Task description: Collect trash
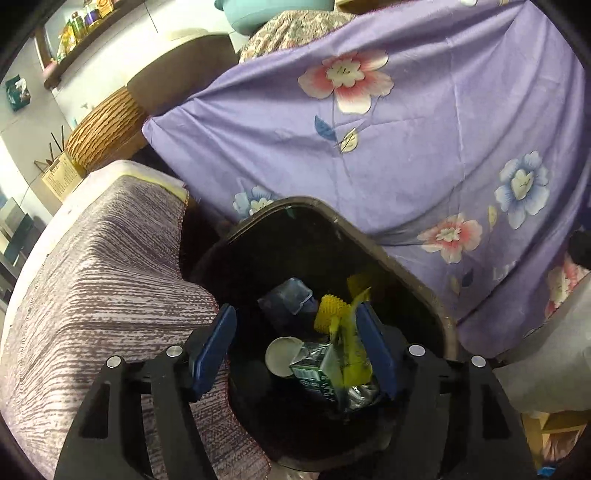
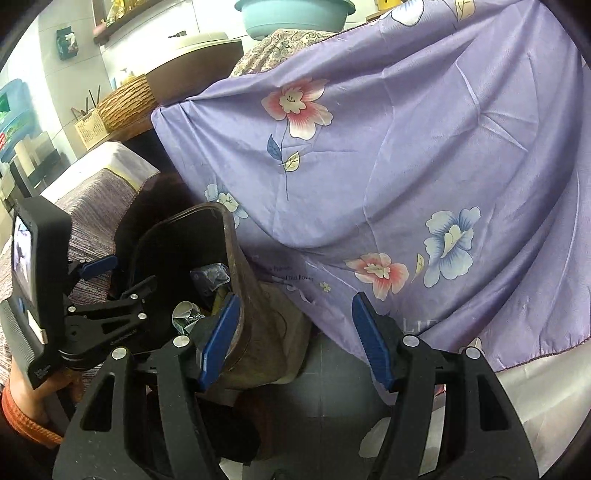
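Note:
A dark trash bin (image 1: 417, 280) stands below my left gripper (image 1: 295, 307), whose blue pads are spread wide over the bin's mouth. Beside the right pad a crumpled yellow wrapper (image 1: 349, 343) hangs loose, with no grip on it. Inside the bin lie a green carton (image 1: 314, 373), a round white lid (image 1: 282, 356), yellow mesh (image 1: 328, 312) and clear plastic (image 1: 290, 295). In the right wrist view my right gripper (image 2: 295, 300) is open and empty, just right of the bin's outer wall (image 2: 255, 325). The left gripper (image 2: 122, 277) reaches over the bin there, held by a hand (image 2: 26, 391).
A purple floral cloth (image 1: 424, 140) drapes over furniture behind and right of the bin. To its left is a seat under a striped purple-white cover (image 1: 96, 288). A woven basket (image 1: 105, 127) and a teal basin (image 2: 293, 16) sit further back. Grey floor (image 2: 325, 398) shows under the right gripper.

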